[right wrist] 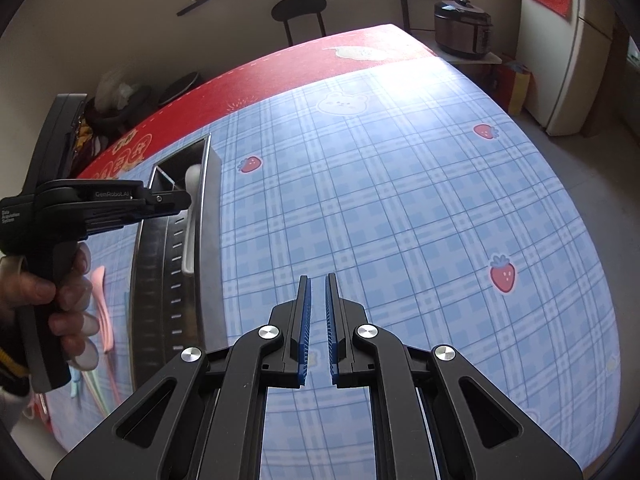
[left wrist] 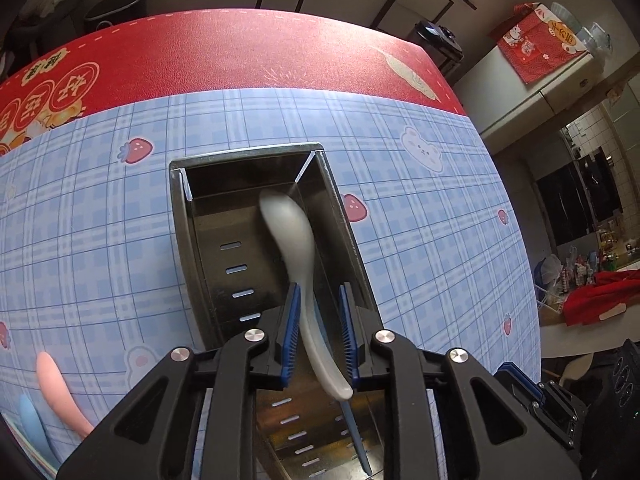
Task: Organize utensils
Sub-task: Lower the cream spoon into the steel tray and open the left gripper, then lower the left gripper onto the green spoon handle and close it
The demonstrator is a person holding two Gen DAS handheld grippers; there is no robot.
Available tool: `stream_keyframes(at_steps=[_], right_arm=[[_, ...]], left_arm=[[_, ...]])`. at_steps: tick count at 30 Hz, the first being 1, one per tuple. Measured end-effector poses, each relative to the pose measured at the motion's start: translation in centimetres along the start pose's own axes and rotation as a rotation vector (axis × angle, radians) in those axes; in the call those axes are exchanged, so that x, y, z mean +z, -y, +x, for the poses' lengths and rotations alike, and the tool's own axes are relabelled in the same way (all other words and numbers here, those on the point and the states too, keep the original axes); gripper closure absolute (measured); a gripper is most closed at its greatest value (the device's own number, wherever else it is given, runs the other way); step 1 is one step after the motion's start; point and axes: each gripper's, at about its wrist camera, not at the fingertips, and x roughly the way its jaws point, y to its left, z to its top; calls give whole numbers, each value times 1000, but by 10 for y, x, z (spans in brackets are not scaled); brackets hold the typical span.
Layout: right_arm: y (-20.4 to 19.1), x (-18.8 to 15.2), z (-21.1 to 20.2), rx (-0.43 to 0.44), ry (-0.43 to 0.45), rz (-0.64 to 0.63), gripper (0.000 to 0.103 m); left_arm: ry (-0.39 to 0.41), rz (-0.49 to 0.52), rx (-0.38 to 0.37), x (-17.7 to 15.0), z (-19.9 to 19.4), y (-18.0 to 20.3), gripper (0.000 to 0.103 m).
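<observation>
The white spoon (left wrist: 296, 264) lies in the metal tray (left wrist: 192, 216), its blurred bowl toward the tray's far end wall and its handle rising back between the blue pads (left wrist: 289, 332) of the left gripper (left wrist: 318, 330). Those pads stand a little apart with a gap on either side of the handle, so nothing grips the spoon; I judge it released or sliding free. The risk from here is that the handle tip, which seems to sit above the tray floor, catches a pad as the gripper lifts away and drags the spoon out over the tray's right wall, or that the spoon settles crosswise and takes room the others need. The right gripper (right wrist: 317, 330) hovers over the blue checked tablecloth (right wrist: 400, 220) to the right of the tray, its pads nearly together and holding nothing. Still left of the tray lie a pink spoon (left wrist: 60, 392) and a pale blue spoon (left wrist: 30, 420), both cut off by the frame edge. The white spoon's bowl is too smeared to tell whether it touches the tray's end wall. A thin blue utensil (left wrist: 358, 444) at the tray's near end is half hidden under the gripper, so its kind is unclear. In the right wrist view the hand (right wrist: 48, 296) masks the utensils left of the tray.
</observation>
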Motion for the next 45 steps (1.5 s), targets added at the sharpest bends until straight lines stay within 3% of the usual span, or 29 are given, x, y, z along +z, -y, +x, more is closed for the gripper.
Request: stream_keyframes(at_steps=[7,9,11,15,23,28,33,38,45], right_arm=[[-30,-8,-8,57,2,-13,92],[-44,-12,-11,77,7,-35,66],[-59,-17,-15,100,16,-63,60],[-92,-29,-17,159,5,-117,58],[-150,-57,-19,208,11,-244,55],[-172,-74,-15,217,-3,-277,55],[-189,-86,-8,217,-30,-305,55],[-198,-93,-7,219,-36,-327,55],[-188,-93,-8,201,-37,-301,55]], left_arm=[[110,91,38,-28,-65,-7,72],[149,111,67,-43,-87,-16,71],[183,106,94,-60,-107,-31,70],[225,48,146,-98,-141,-73,63],[283,-140,224,-179,-195,-158,63],[261,-293,224,-225,-204,-201,63],[215,-359,240,-252,-195,-222,70],[178,-408,238,-261,-184,-237,73],[148,-380,279,-254,-165,-239,79]])
